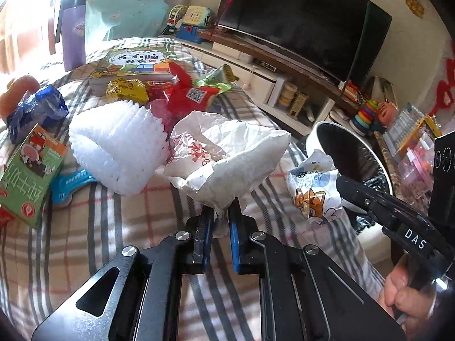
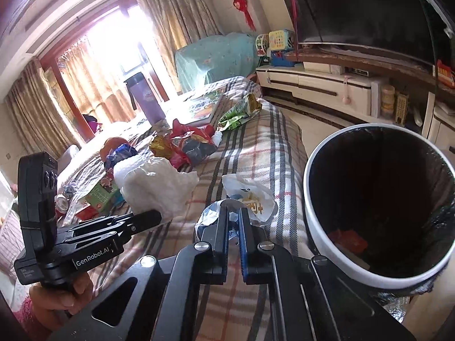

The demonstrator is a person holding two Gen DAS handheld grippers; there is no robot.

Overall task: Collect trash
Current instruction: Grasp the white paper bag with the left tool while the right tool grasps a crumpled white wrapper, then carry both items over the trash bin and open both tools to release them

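Left gripper (image 1: 221, 213): its fingers are nearly closed, pinching the near edge of a crumpled white paper bag (image 1: 227, 156) with red printing. The bag lies on the plaid blanket (image 1: 128, 241), touching a white foam fruit net (image 1: 116, 147) on its left.

Right gripper (image 2: 233, 213): its fingers are nearly closed on a small wrapper with a cartoon fox (image 2: 247, 201), which sits at the blanket's right edge, just beside the bin. In the left wrist view the same wrapper (image 1: 314, 190) is held at the tip of the right gripper, whose black body carries the letters "DAS".

Waste bin (image 2: 378, 187): a white round bin with a black liner, standing off the blanket's right edge; something red-orange lies at its bottom.

Other litter on the blanket, well behind the bag: a red snack packet (image 1: 190, 91), a yellow wrapper (image 1: 126, 88), a green packet (image 1: 216, 81) and a blue wrapper (image 1: 37, 113). A green carton (image 1: 28, 173) lies at far left, a blue item just beside it.

Background: a children's book (image 1: 136, 62) and a purple tumbler (image 1: 74, 28) at the far end, and a television (image 1: 307, 17) on a low cabinet.
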